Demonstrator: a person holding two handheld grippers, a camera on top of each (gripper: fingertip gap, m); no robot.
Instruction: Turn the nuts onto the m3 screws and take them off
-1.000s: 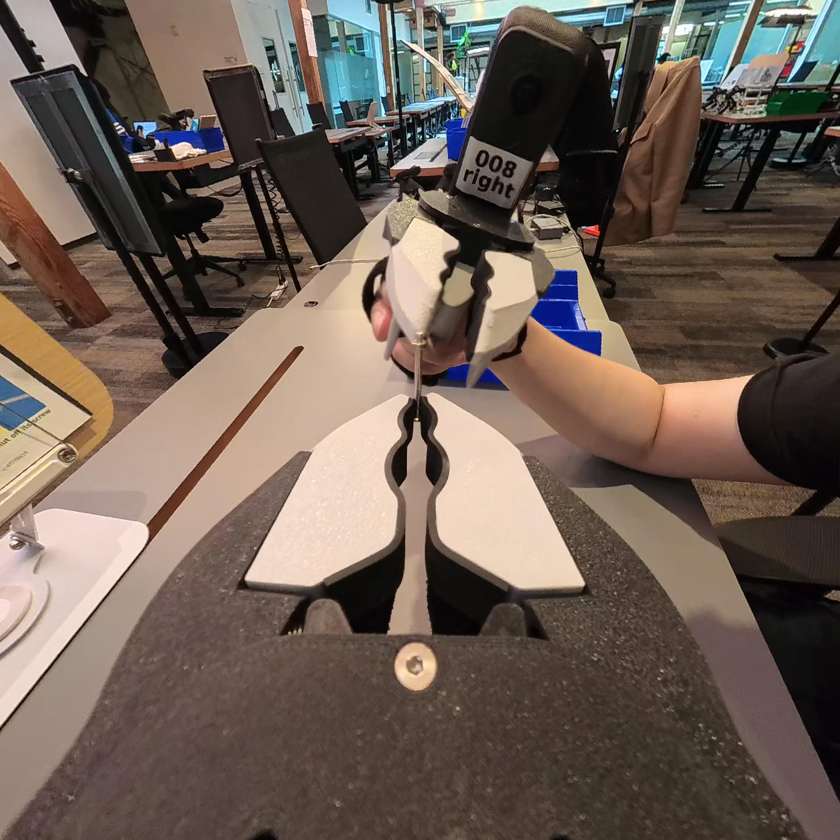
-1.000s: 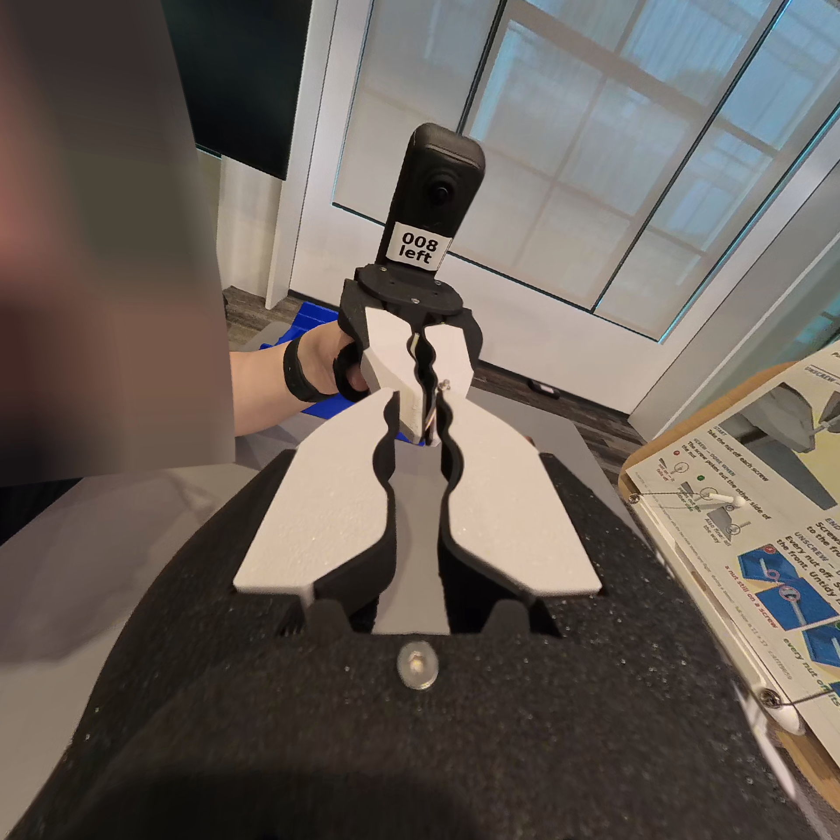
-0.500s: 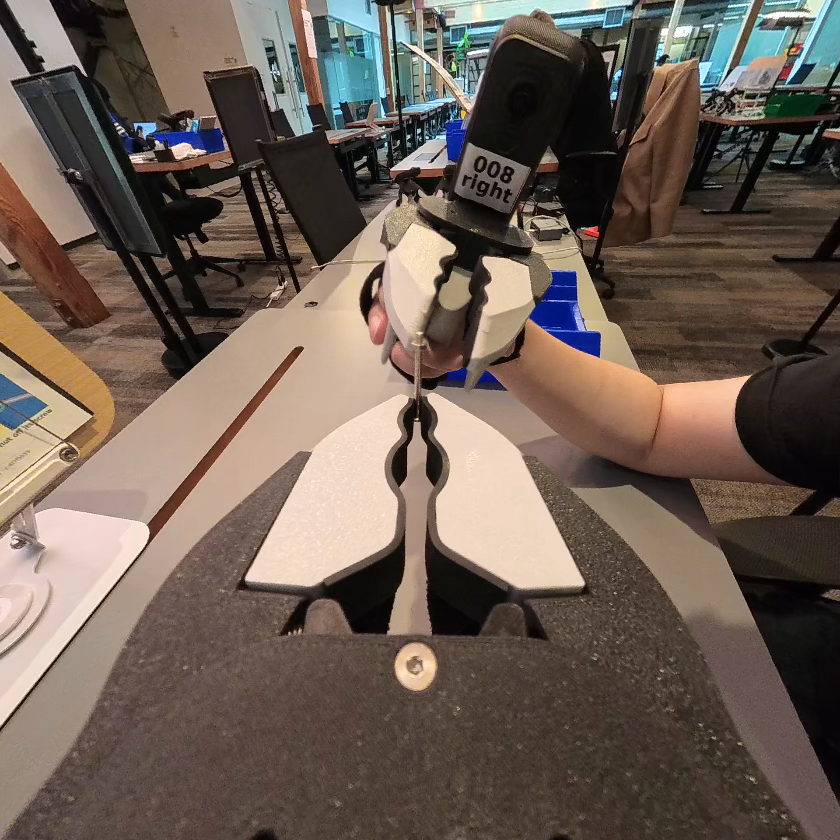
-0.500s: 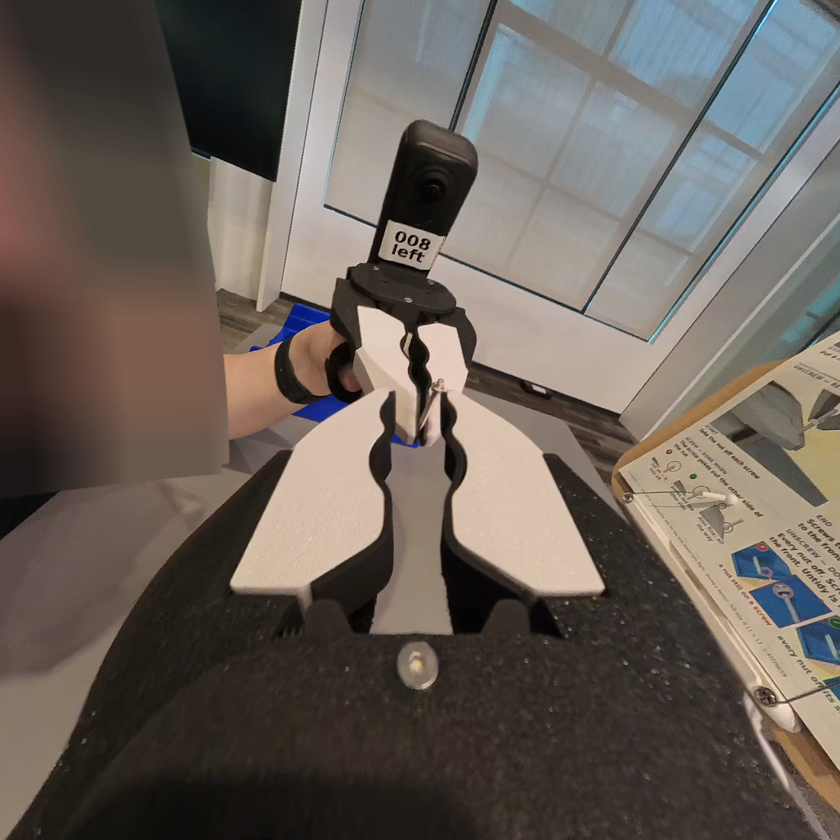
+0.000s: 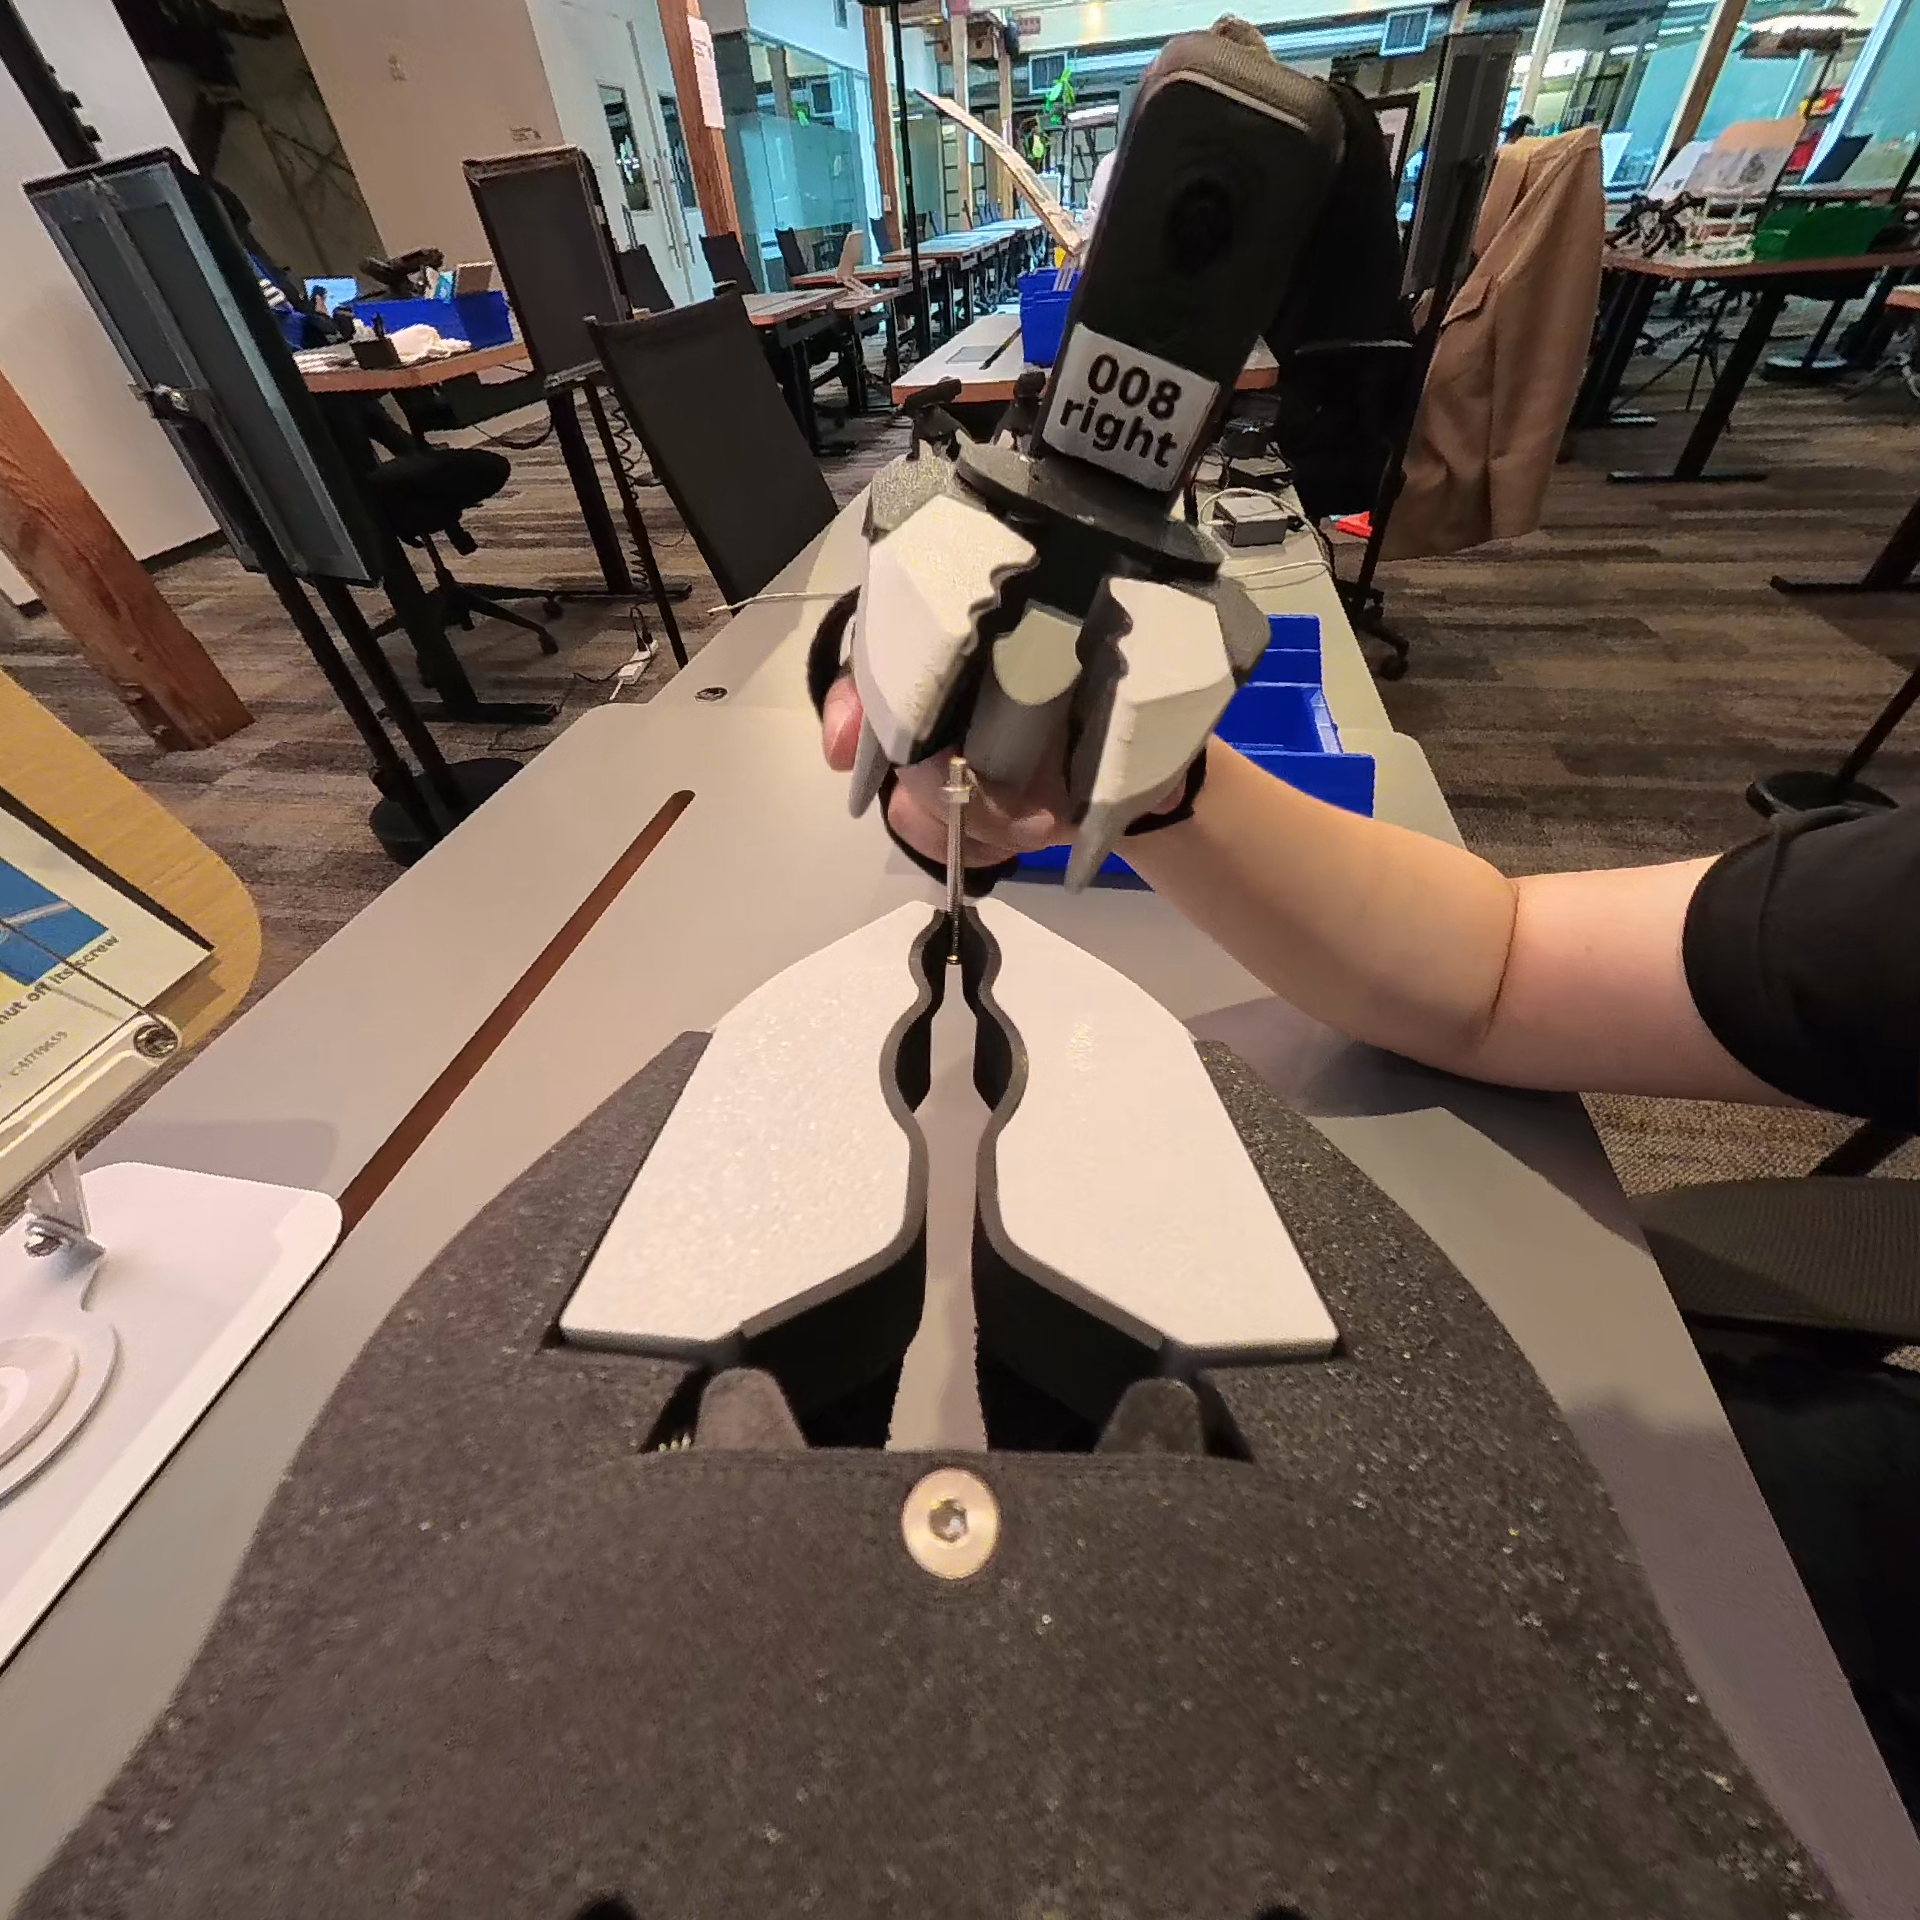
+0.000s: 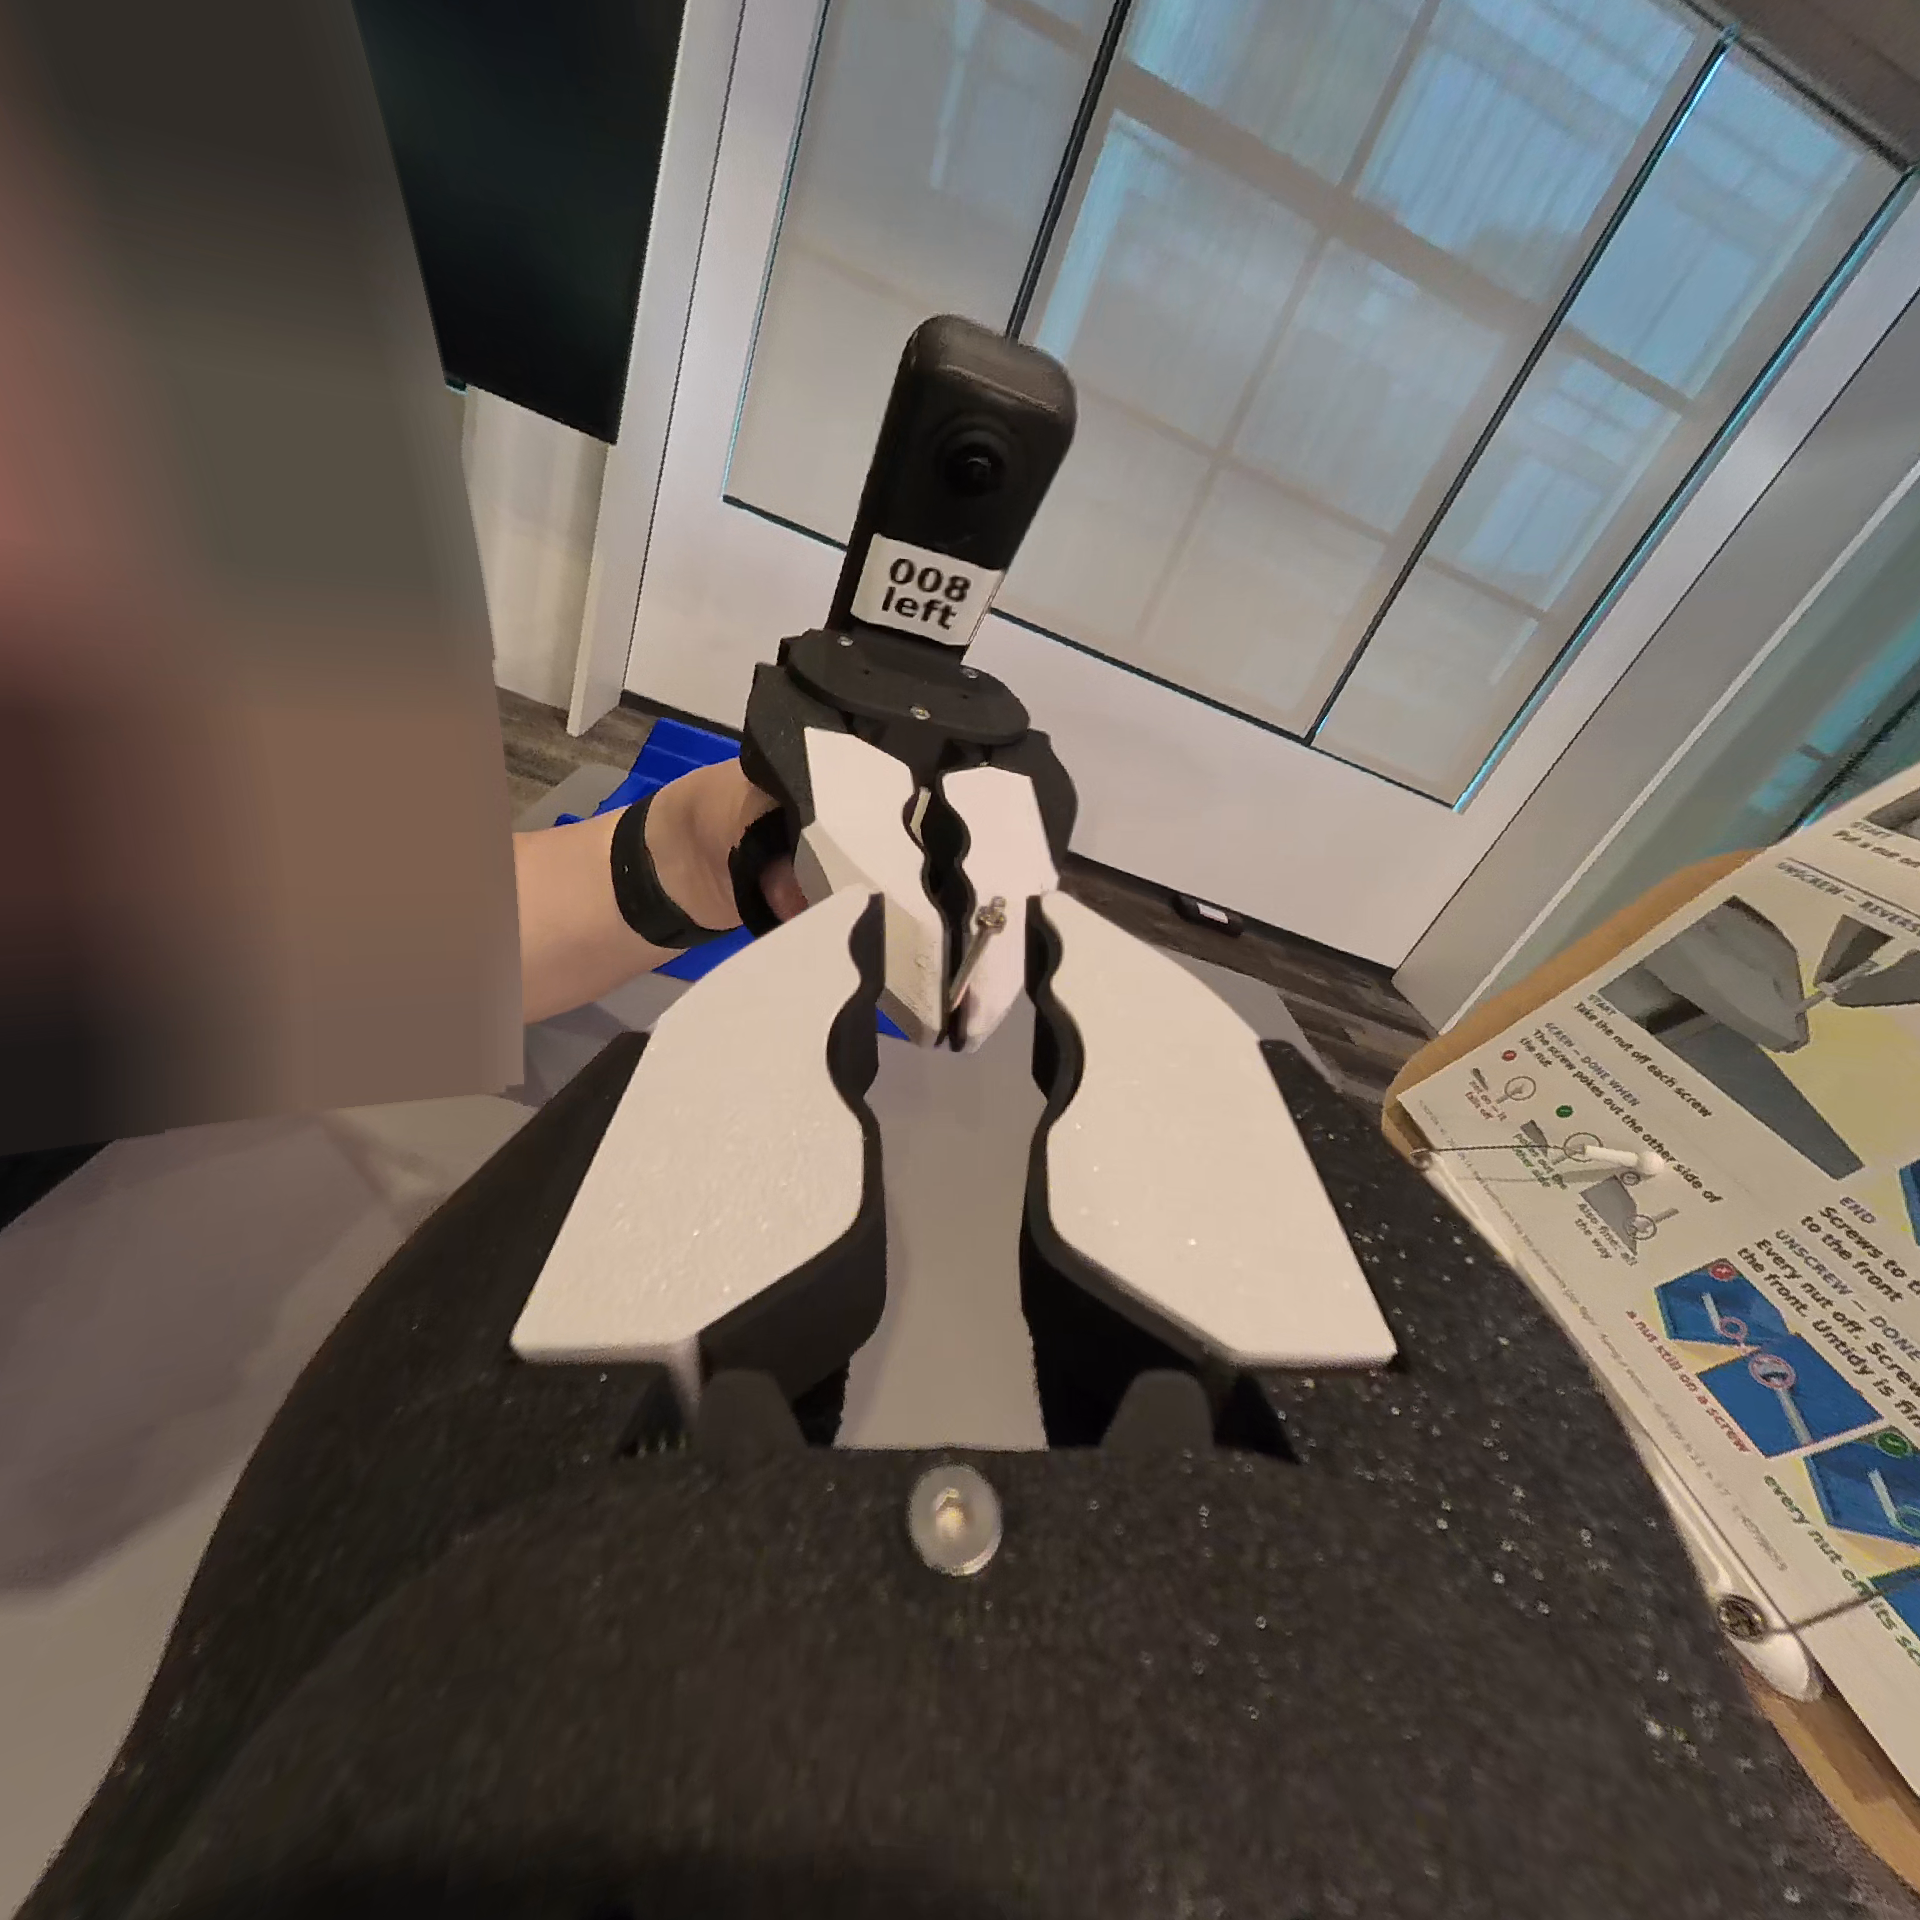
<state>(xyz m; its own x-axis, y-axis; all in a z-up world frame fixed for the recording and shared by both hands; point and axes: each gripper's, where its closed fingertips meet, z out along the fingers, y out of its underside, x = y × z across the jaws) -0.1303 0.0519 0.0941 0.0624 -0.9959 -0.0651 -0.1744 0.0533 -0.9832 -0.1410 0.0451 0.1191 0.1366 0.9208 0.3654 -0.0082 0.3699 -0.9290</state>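
Left gripper [image 5: 951, 925] has its jaws pinching the lower end of the m3 screw [image 5: 957, 831], tips nearly pressed together. I'm holding it there so the shaft stands clear and upright above the counter [image 5: 727, 727], head end free for the other tool.

Right gripper [image 6: 940, 925] has jaws spread, straddling the left one's tips without gripping anything. My read: it's between bites, either re-gripping to spin or just released.

View differences:
- Left wrist view: shows the screw full length, running up into the right gripper's open gap, plus the blue bins [image 5: 1288, 727] behind.
- Right wrist view: shows the screw [image 6: 977, 951] tilted, head up, clamped at the left tips; instruction sheet [image 6: 1714, 1195] on my right.

Nut: can't pick it out in either view, too small, so where it sits on the thread is unknown.
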